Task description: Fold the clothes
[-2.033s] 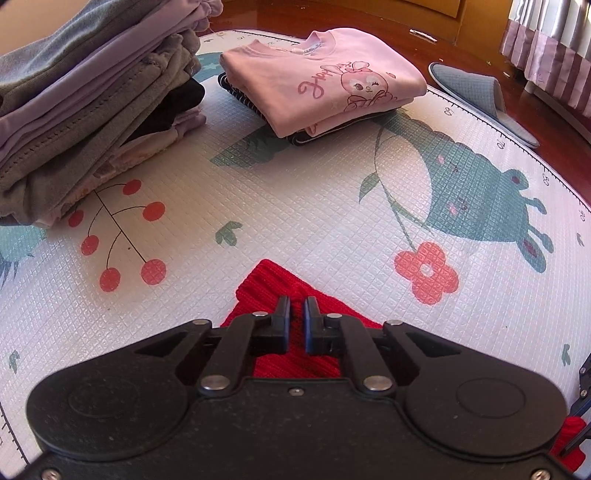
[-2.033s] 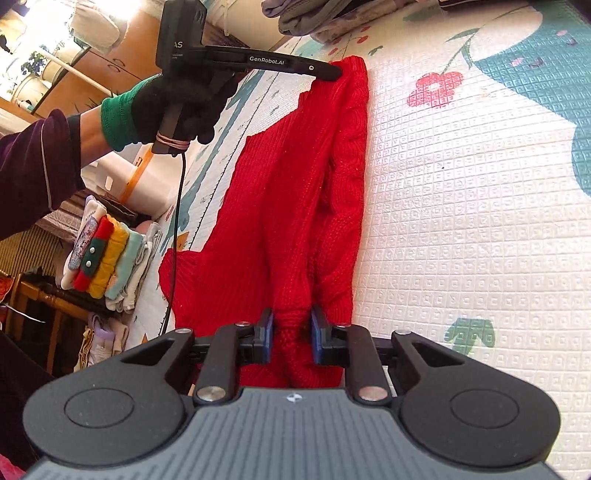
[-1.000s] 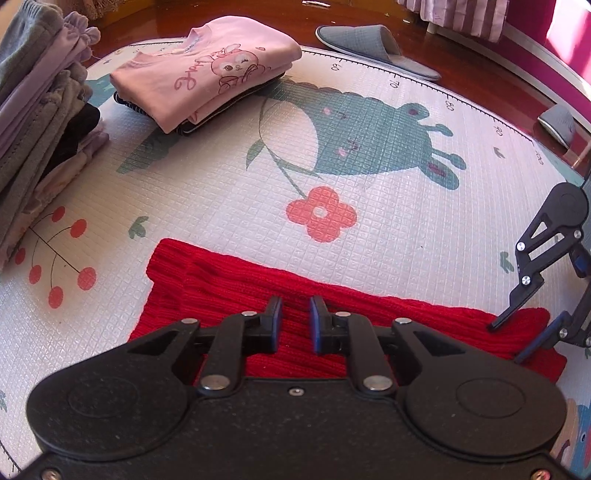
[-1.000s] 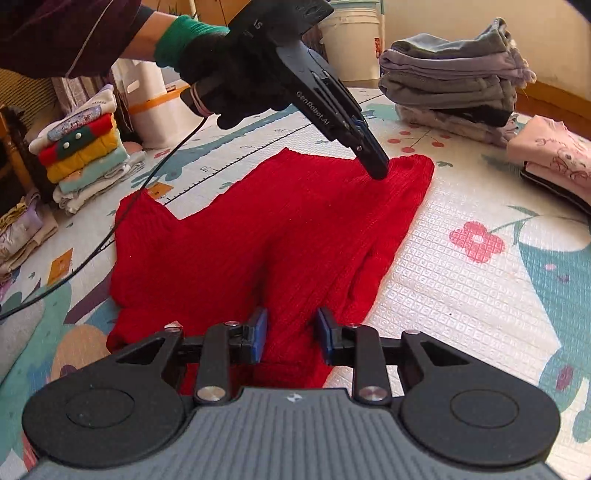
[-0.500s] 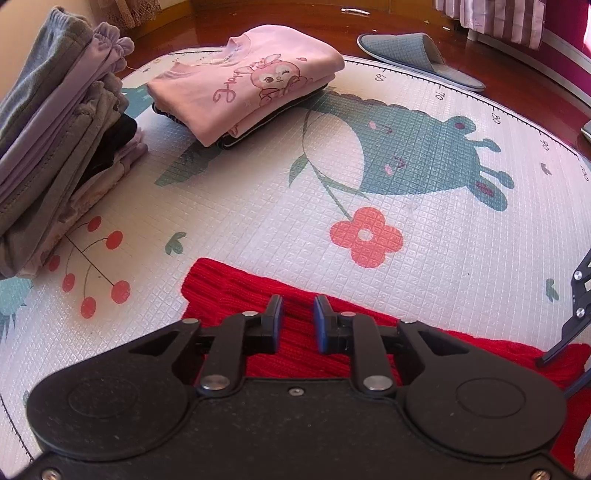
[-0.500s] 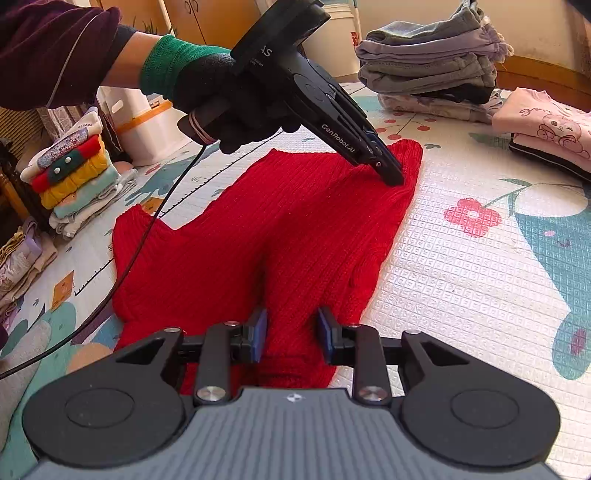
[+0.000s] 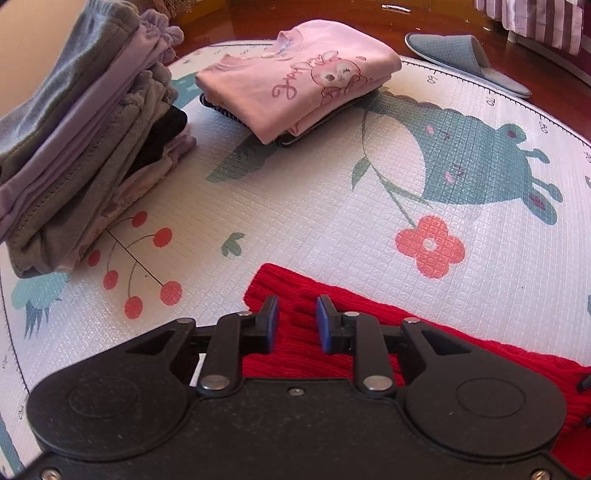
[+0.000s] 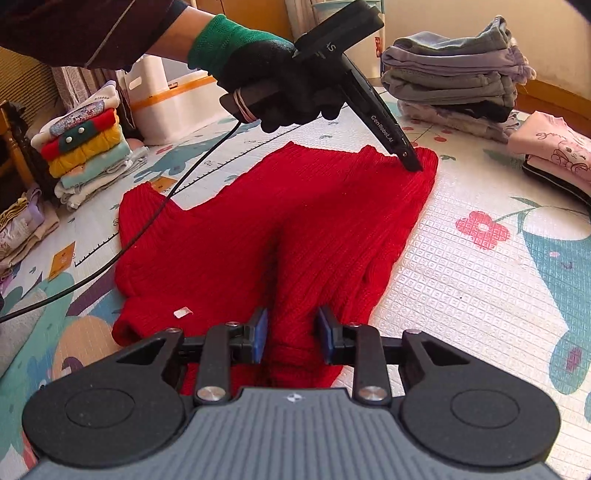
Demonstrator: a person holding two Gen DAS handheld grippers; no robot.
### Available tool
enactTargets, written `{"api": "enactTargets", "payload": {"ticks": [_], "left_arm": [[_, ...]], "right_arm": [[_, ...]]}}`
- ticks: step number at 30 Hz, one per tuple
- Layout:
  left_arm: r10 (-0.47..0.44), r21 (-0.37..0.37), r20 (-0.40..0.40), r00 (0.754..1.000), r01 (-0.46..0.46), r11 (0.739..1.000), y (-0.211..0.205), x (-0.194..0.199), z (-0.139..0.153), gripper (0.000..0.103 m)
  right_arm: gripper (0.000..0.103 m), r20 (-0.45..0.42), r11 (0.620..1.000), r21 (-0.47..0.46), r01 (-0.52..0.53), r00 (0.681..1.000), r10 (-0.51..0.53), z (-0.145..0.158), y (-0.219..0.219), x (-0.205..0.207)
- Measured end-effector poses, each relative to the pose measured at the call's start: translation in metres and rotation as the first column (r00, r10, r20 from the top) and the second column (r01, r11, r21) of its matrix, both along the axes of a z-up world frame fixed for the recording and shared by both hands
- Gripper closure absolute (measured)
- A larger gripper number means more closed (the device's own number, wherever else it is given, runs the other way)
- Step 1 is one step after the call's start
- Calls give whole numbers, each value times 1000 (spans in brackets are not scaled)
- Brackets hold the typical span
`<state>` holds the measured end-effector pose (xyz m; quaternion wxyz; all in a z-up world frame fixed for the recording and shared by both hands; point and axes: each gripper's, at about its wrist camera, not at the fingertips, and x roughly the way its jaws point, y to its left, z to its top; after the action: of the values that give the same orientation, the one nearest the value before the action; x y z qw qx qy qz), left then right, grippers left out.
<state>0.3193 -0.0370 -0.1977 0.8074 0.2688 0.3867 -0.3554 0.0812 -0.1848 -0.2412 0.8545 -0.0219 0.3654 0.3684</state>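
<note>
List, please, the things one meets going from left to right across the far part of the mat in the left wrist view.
Tall stack of grey and purple folded clothes → folded pink shirt on a small pile → printed teal animal on the mat; the grey slipper lies beyond the mat's edge.

black glove [image 8: 280, 77] w/ green cuff, dark sleeve [image 8: 88, 29] (pale piping).

- We are seeing bare play mat [image 7: 314, 206] lying open between the red sweater [image 8: 280, 229] and the folded clothes beyond it.
- A tall grey stack [image 7: 85, 147] is walling off the left side.
- A pink folded pile [image 7: 303, 77] is blocking the far middle.
- In the right wrist view, a knitwear stack [image 8: 88, 147] and a white bin [image 8: 162, 96] are crowding the mat's far left edge.
</note>
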Motion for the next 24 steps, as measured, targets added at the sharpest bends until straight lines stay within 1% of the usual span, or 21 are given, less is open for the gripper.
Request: {"api": "enactTargets", "payload": {"ticks": [2,4,5,7,8,9,10,11,13,14,16,18,20,22,24], "left_arm": [[34,-3,10,999,-33,999,21,-5,26,81],[65,28,32,997,-66,997,45,-18,50,81],[94,26,30,995,-95,995,58,-29,59,78],[166,-2,10,986,-166,986,86,-54,76,60],[202,-15,0,979,-202,979,100,-66,84,50],[252,-45,-27,967,-253,966,115,-83,89,49],[304,-77,-65,950,-308,948,129,-100,89,49],[351,-100,-102,931,-361,927,142,-115,87,49],[435,-137,-174,883,-460,877,167,-146,81,49],[473,-156,-209,856,-507,848,179,-160,75,48],[542,-189,-280,792,-599,778,205,-189,61,46],[600,-216,-345,722,-683,698,228,-216,47,45],[649,-238,-400,648,-757,609,245,-242,31,45],[674,-253,-462,576,-814,522,258,-264,15,45],[685,-265,-525,505,-862,433,271,-284,-1,45]], "right_arm": [[72,-8,1000,17,-6,1000,6,5,-3,2],[72,-7,1000,27,-6,1000,6,12,-9,1],[72,-8,1000,30,0,1000,1,16,-12,-1],[69,-9,999,35,8,1000,-7,23,-18,-2],[68,-14,999,40,9,1000,-9,28,-20,1],[67,-24,999,47,11,1000,-10,34,-21,6],[64,-33,998,54,13,999,-11,39,-23,10],[58,-58,997,71,15,998,-11,45,-25,16],[50,-103,994,104,22,995,-11,57,-30,28],[48,-122,992,121,40,992,-25,64,-34,38],[48,-162,985,153,77,985,-52,80,-43,57],[47,-210,976,176,125,974,-87,93,-52,78],[47,-247,974,171,149,963,-104,105,-56,96],[47,-266,979,145,140,959,-98,118,-52,110],[47,-293,991,101,93,954,-59,132,-41,123]]}}
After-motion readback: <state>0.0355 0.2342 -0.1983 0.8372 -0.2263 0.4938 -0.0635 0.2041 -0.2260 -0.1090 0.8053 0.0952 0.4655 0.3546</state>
